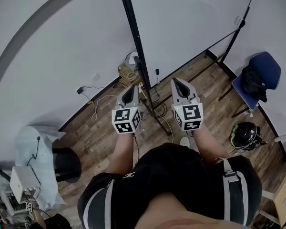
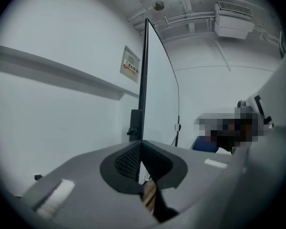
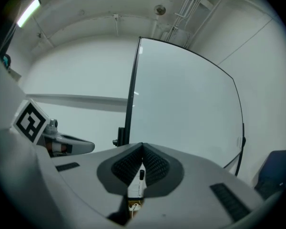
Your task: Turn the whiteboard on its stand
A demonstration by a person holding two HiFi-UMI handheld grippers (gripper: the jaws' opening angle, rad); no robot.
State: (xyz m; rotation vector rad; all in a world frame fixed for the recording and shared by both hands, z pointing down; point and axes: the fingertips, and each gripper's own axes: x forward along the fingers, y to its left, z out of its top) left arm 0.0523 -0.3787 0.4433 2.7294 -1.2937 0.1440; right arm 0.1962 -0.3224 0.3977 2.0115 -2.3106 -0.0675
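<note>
1. White with a thin black frame, the whiteboard (image 1: 190, 23) stands upright on its stand straight ahead of the person, close to the pale wall (image 1: 47, 56). Its near black post (image 1: 132, 37) runs down to a foot (image 1: 162, 120) on the wooden floor (image 1: 100, 128).
2. The left gripper (image 1: 129, 90) is held just left of that post and low, its tips near the post's base. Its jaws are clenched together with nothing between them. In the left gripper view the board (image 2: 157, 89) is seen almost edge-on, and the post rises directly above the closed tips (image 2: 142, 144).
3. The right gripper (image 1: 178, 81) hovers just right of the post, pointing at the board's lower edge. Its jaws meet at the tips (image 3: 143, 147) and grasp nothing. In the right gripper view the board's face (image 3: 181, 99) spreads out to the right of the post.
4. Neither gripper touches the board or the stand in any view.
5. A tangle of cables (image 1: 127, 73) lies at the foot of the wall beside the post.
6. A blue chair (image 1: 269, 68) with a dark bag (image 1: 253, 82) on it stands at the right, beyond the board's far end. A black helmet (image 1: 244, 135) rests on the floor nearer the person.
7. A small sign (image 2: 130, 66) is fixed to the wall, and an air conditioner (image 2: 233, 24) hangs near the ceiling.
</note>
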